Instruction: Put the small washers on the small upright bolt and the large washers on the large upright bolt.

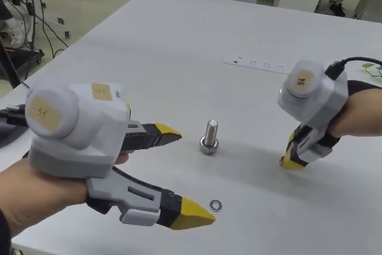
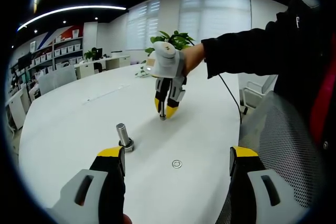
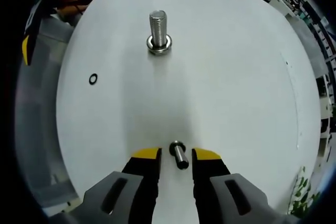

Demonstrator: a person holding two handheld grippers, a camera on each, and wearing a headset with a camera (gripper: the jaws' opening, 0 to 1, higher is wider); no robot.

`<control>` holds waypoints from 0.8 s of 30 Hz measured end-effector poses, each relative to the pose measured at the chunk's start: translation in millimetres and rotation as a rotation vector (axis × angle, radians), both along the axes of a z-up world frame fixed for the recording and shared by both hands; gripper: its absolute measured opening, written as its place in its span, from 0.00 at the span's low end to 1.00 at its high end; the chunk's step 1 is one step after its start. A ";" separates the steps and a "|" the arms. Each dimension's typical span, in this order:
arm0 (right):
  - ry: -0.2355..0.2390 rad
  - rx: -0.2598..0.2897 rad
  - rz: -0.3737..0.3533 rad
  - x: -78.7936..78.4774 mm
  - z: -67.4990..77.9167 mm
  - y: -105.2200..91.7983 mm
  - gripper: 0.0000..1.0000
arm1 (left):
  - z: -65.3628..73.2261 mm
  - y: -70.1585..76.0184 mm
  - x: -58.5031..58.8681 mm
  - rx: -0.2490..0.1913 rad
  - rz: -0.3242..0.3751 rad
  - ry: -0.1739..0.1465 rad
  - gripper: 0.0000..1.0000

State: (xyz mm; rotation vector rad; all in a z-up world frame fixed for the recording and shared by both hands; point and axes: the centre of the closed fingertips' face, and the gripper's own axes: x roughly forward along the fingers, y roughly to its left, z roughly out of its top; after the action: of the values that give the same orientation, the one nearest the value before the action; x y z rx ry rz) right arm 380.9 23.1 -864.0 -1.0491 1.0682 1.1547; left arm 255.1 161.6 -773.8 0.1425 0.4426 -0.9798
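The large bolt point(image 1: 209, 135) point(image 2: 124, 136) point(image 3: 158, 38) stands upright mid-table on its head. A small washer point(image 1: 215, 205) point(image 2: 177, 164) point(image 3: 93, 79) lies flat nearer me. My left gripper point(image 1: 194, 174) point(image 2: 178, 153) is wide open and level with the table, the washer between and ahead of its jaws. My right gripper point(image 1: 292, 160) point(image 2: 164, 109) point(image 3: 177, 153) points down at the table to the right. Its jaws stand narrowly apart on either side of the small upright bolt point(image 3: 178, 156) point(image 2: 163, 116), with table showing between jaw and bolt.
A white power strip point(image 1: 256, 64) lies at the table's far right. The white table point(image 1: 149, 58) has open surface behind the large bolt. Cables and stands crowd the floor at far left point(image 1: 24, 28). A potted plant point(image 2: 170, 39) stands beyond the right gripper.
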 end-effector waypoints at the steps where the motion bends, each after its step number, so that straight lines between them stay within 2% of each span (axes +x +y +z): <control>1: -0.004 0.001 -0.002 0.5 0.2 -0.8 0.27 | -0.2 0.1 0.0 0.000 0.000 0.000 0.81; 12: -0.024 0.024 -0.025 0.9 6.2 -6.4 0.35 | -1.3 -0.8 -0.9 0.000 -0.005 -0.001 0.81; 24: -0.022 0.023 -0.038 -6.4 10.5 -17.4 0.36 | 0.1 -1.1 -0.5 -0.001 -0.004 -0.005 0.81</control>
State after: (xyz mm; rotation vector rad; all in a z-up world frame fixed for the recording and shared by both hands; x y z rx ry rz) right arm 374.5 5.7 -853.6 -1.0176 1.0516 1.1203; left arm 254.6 160.5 -773.7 0.1446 0.4369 -0.9833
